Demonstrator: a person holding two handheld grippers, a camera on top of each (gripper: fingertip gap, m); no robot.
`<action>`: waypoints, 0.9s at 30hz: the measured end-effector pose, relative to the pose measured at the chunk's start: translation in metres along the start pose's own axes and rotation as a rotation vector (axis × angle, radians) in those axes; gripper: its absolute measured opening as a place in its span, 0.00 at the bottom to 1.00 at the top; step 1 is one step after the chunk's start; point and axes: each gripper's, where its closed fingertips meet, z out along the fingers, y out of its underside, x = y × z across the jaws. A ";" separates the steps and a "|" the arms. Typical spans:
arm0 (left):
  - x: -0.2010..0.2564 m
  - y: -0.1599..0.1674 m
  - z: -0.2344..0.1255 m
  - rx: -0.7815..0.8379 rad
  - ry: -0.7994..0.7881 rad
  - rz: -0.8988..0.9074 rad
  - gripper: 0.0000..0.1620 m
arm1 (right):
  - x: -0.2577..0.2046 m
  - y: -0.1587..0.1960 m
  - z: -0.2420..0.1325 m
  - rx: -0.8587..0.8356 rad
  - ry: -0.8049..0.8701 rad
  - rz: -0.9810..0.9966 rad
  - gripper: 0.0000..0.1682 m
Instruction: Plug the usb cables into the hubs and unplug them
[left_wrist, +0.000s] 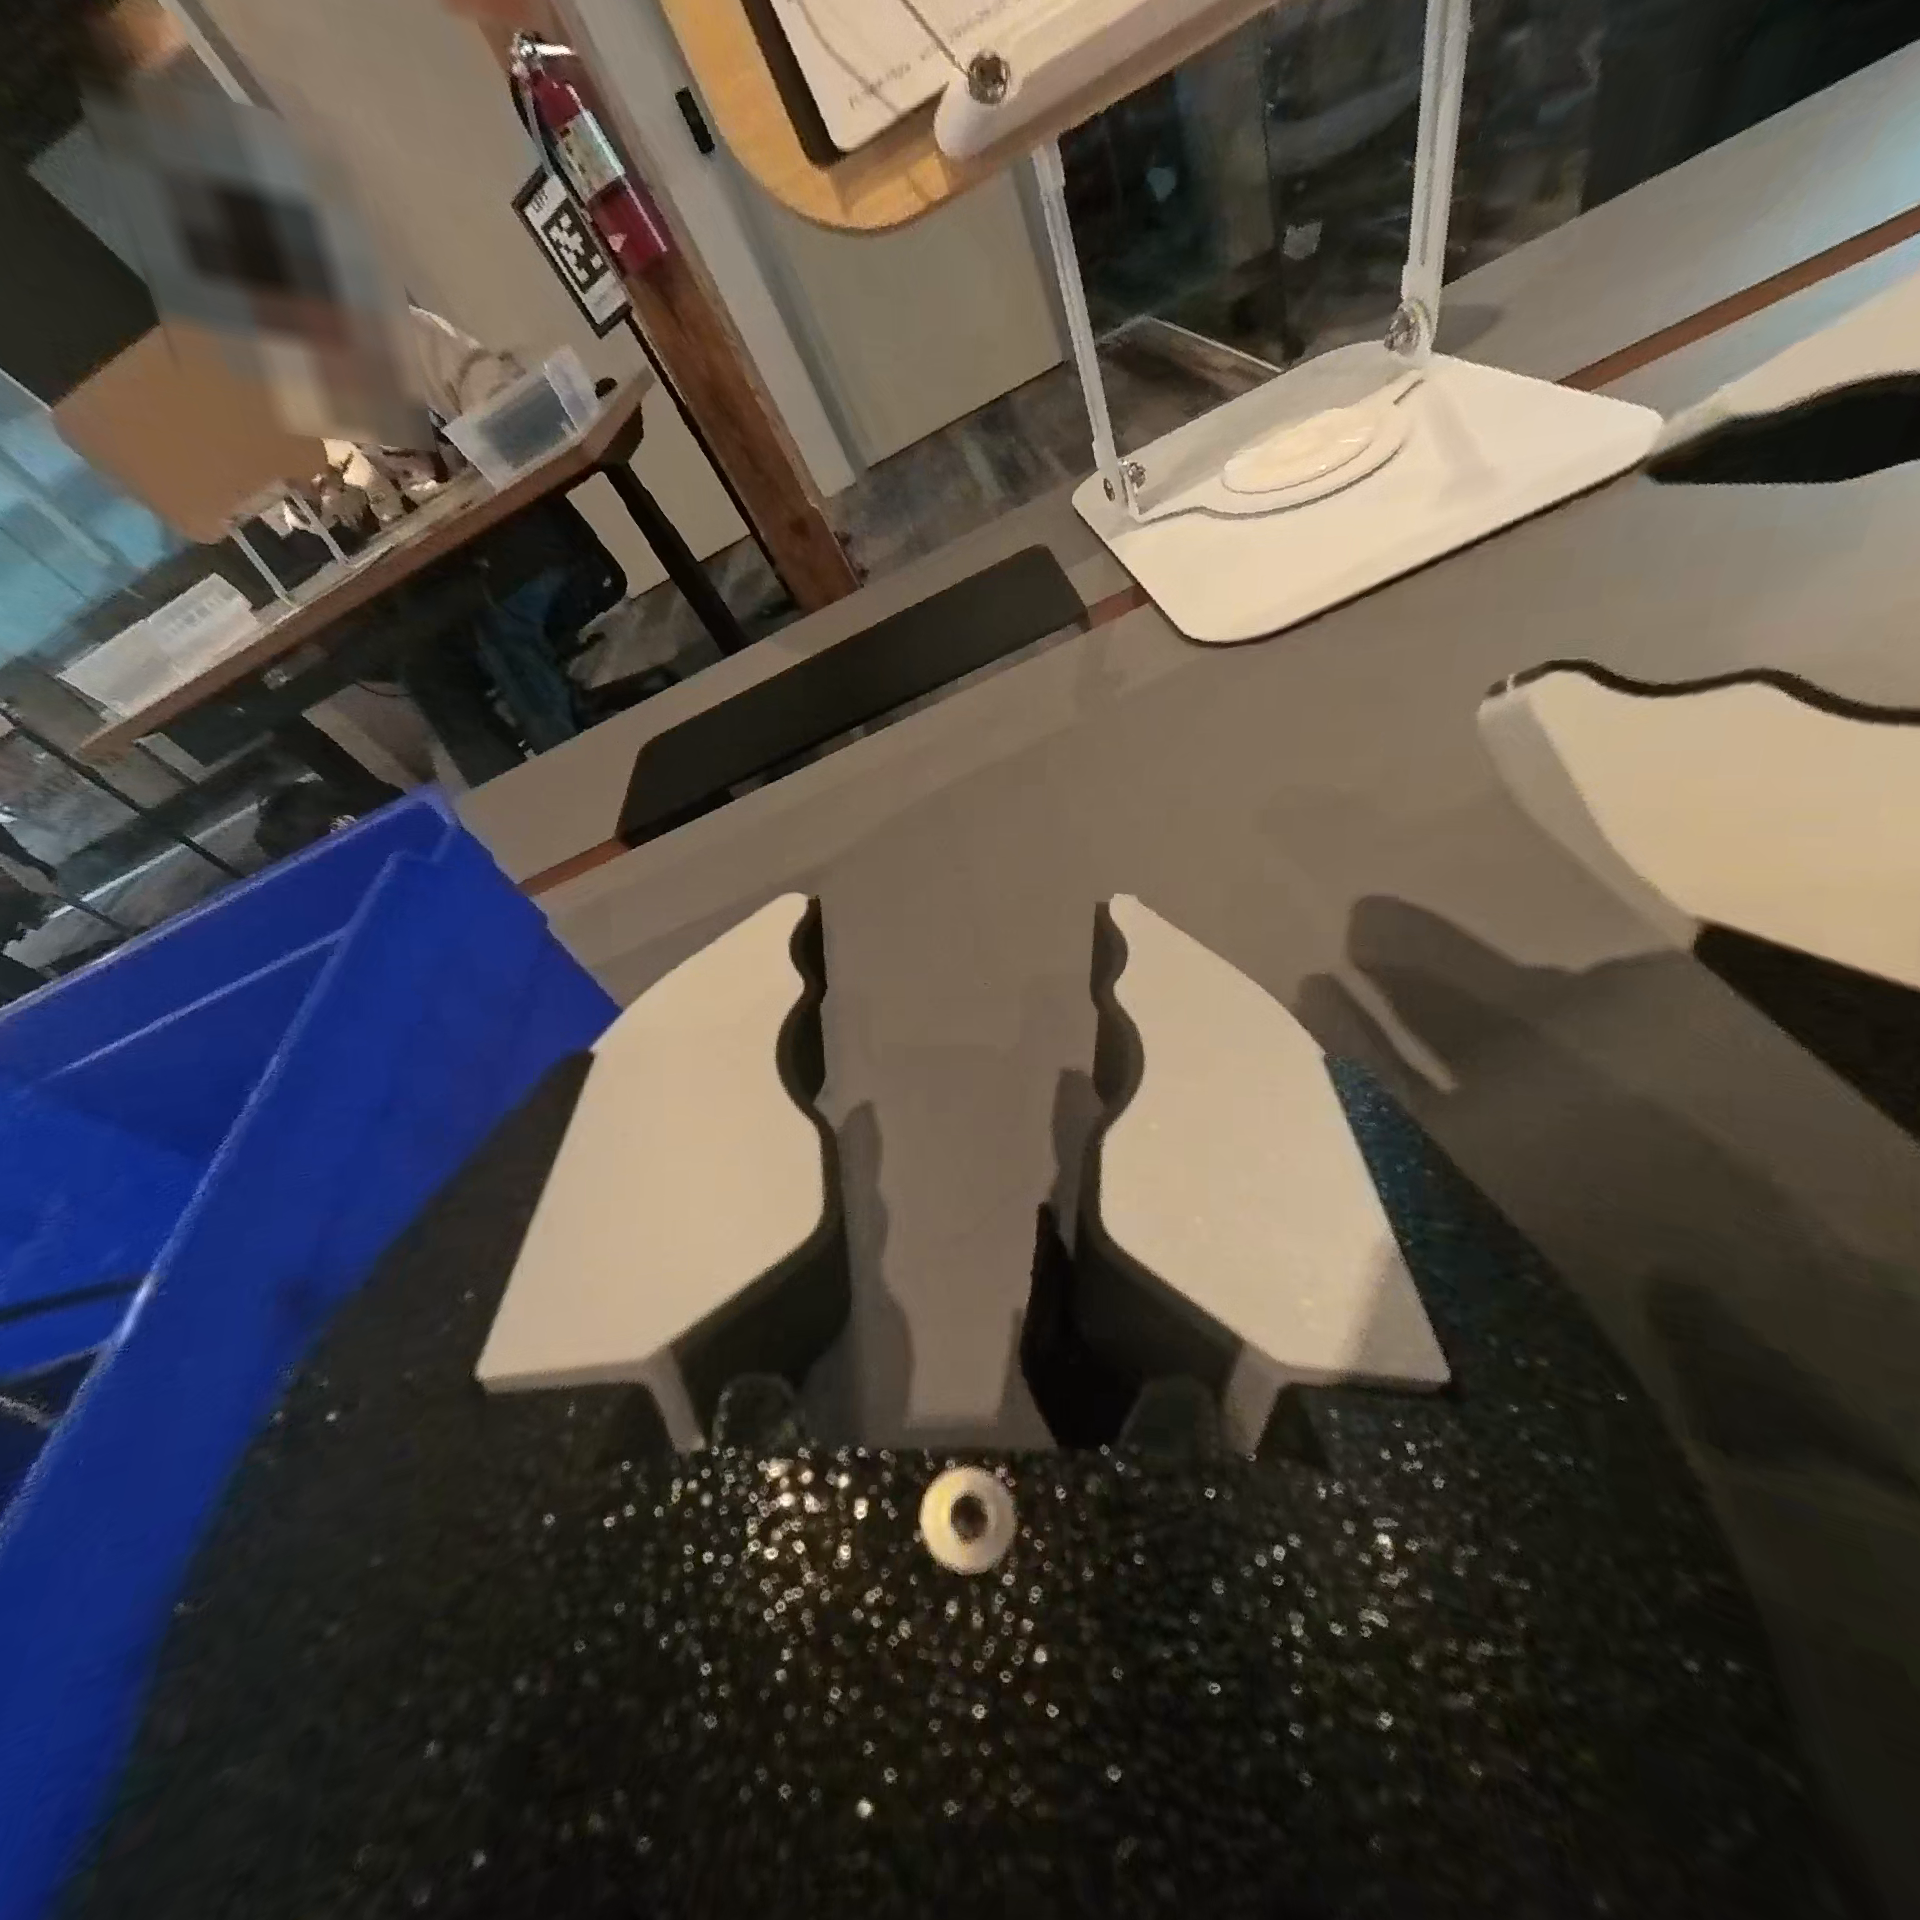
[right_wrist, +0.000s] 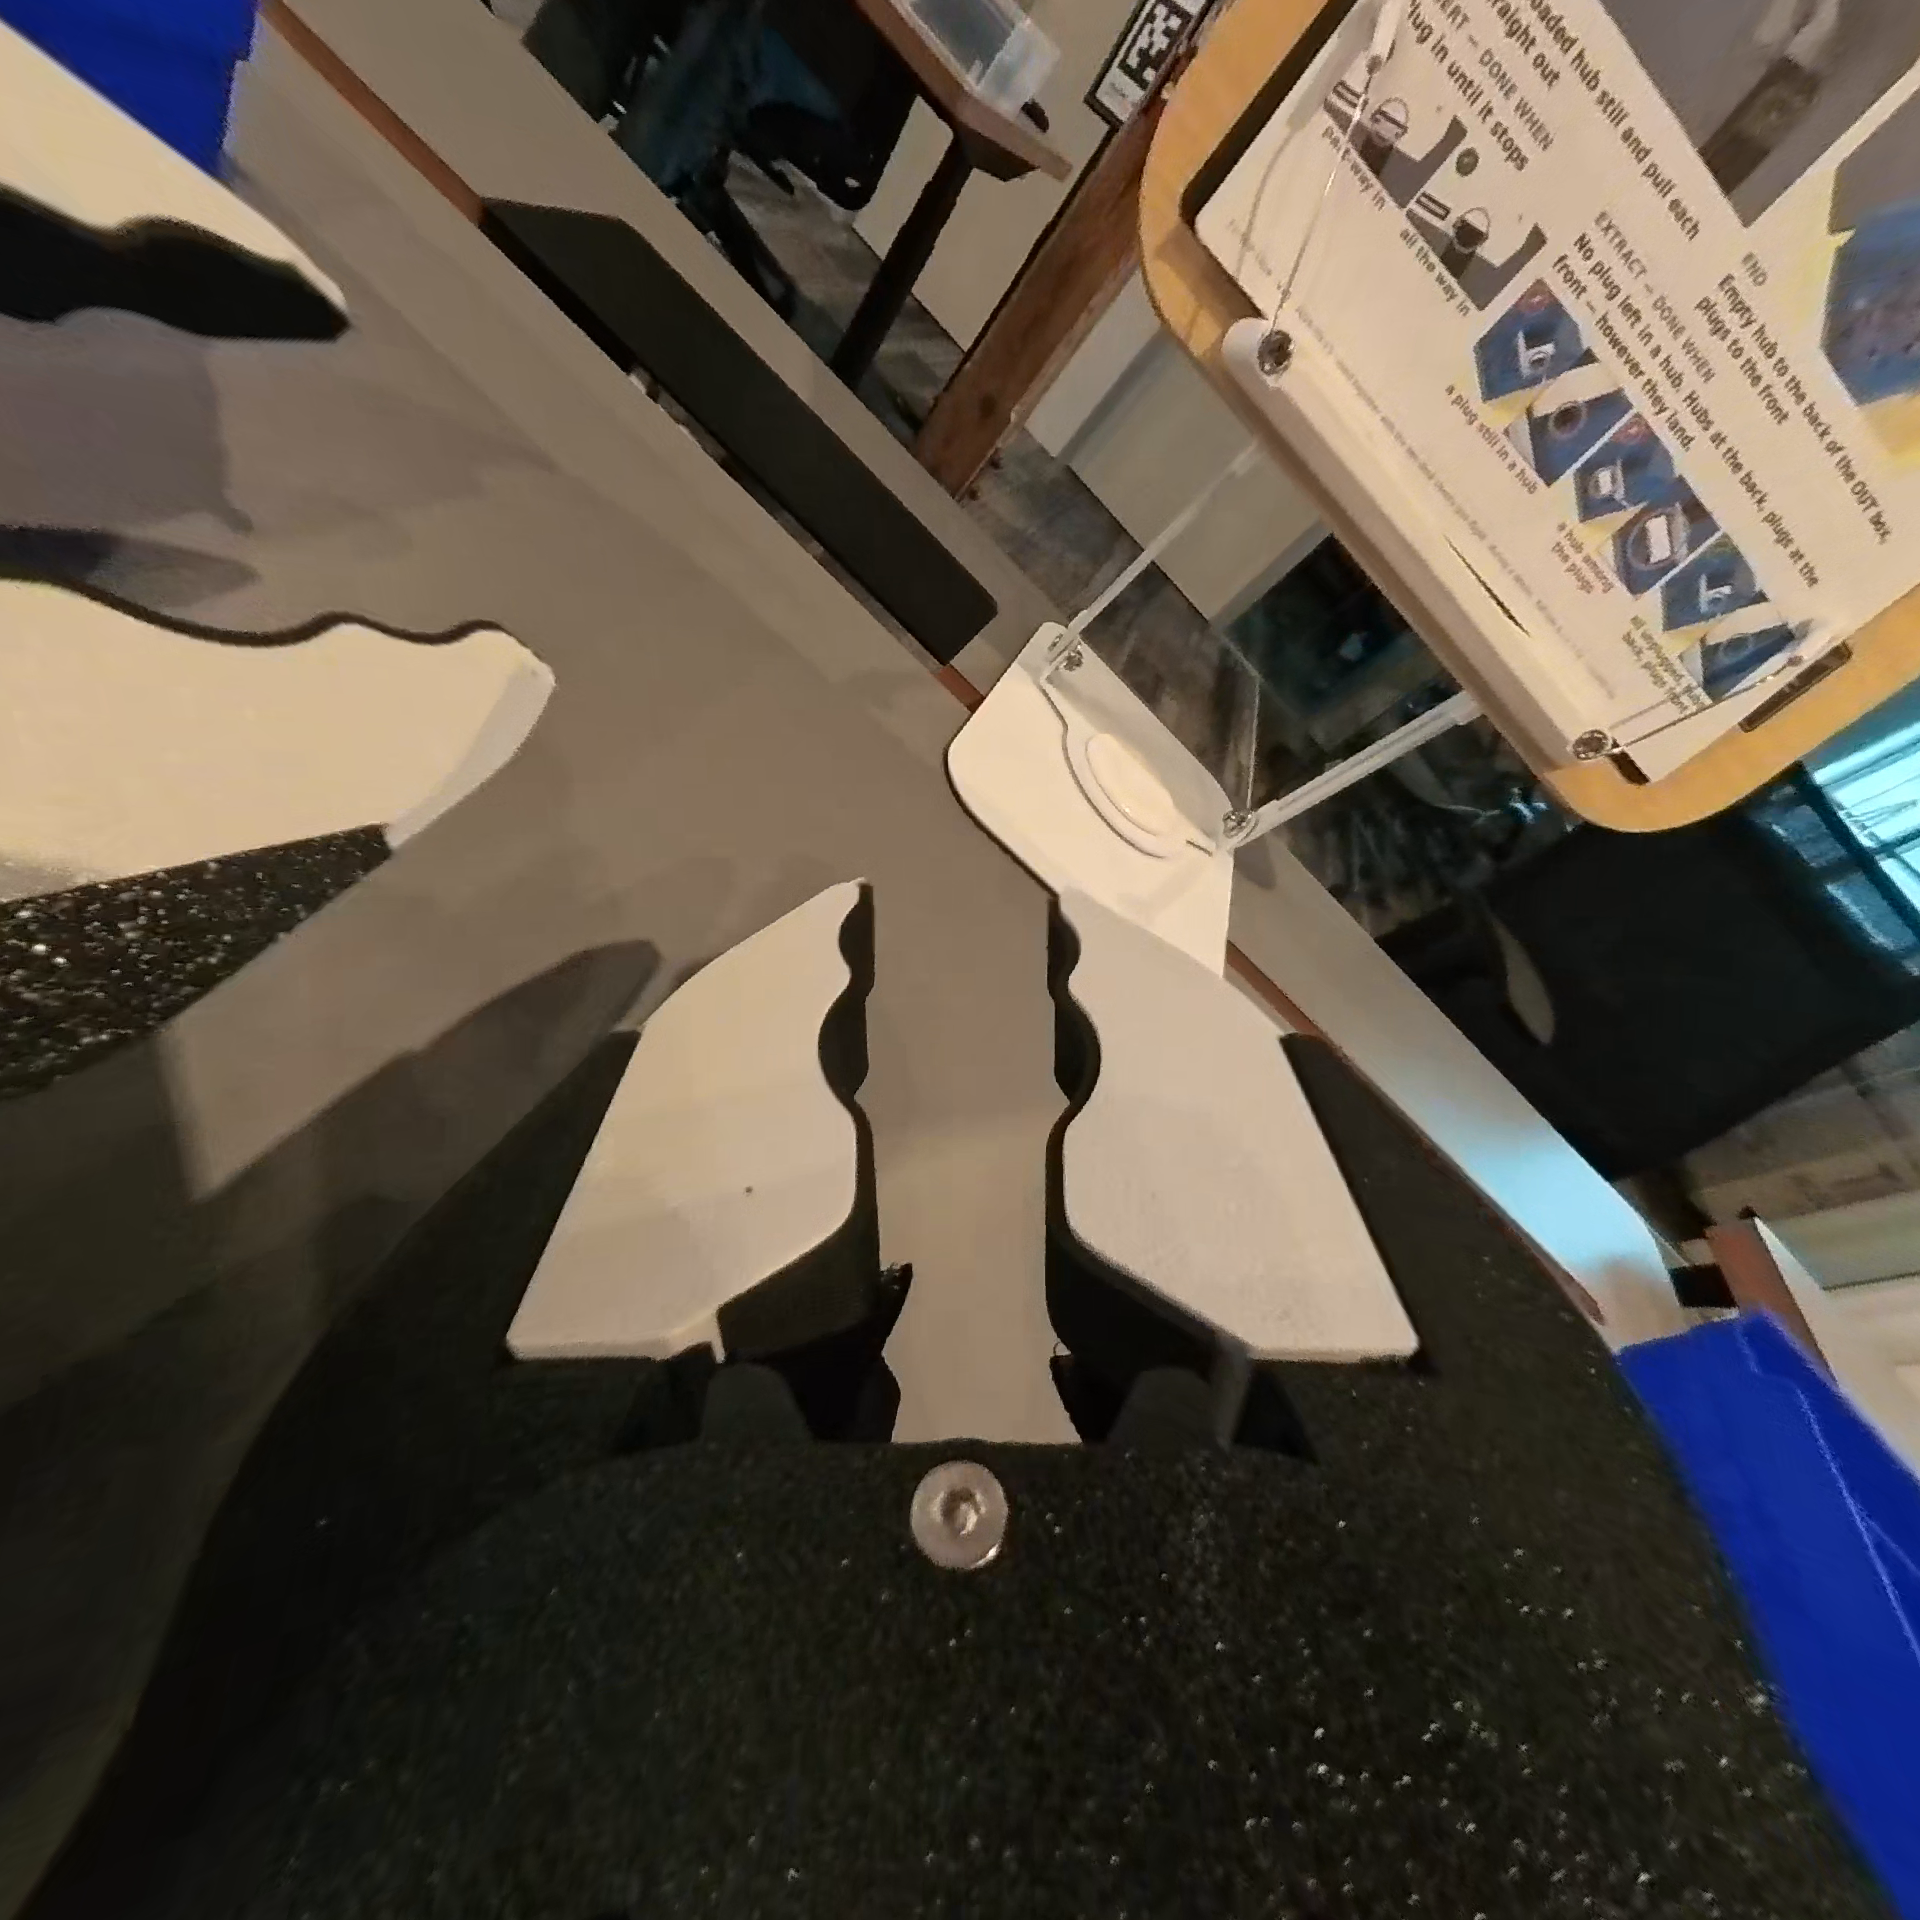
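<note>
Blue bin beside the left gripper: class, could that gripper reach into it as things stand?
Probably yes. The blue bin sits right beside the left gripper, whose jaws are open and empty, with nothing visible between them; the bin's contents are hidden.

The left gripper (left_wrist: 961, 914) hangs low with its white jaws parted and nothing between them; the right gripper (right_wrist: 956, 899) likewise has its jaws apart and bare; each shows at the edge of the other's view, close beside it, jaws also spread.

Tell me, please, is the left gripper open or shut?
Open: the left gripper holds nothing, and grey table shows between its fingers.
</note>
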 end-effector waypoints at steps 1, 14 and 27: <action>-0.001 -0.002 0.000 0.009 -0.005 0.007 0.30 | 0.001 -0.001 0.000 0.001 0.001 0.005 0.19; -0.002 -0.003 -0.002 0.014 -0.011 0.017 0.29 | 0.002 0.003 0.001 -0.011 0.003 -0.005 0.19; 0.000 -0.003 -0.003 0.023 -0.015 0.058 0.29 | 0.012 0.005 0.003 -0.019 0.026 -0.009 0.18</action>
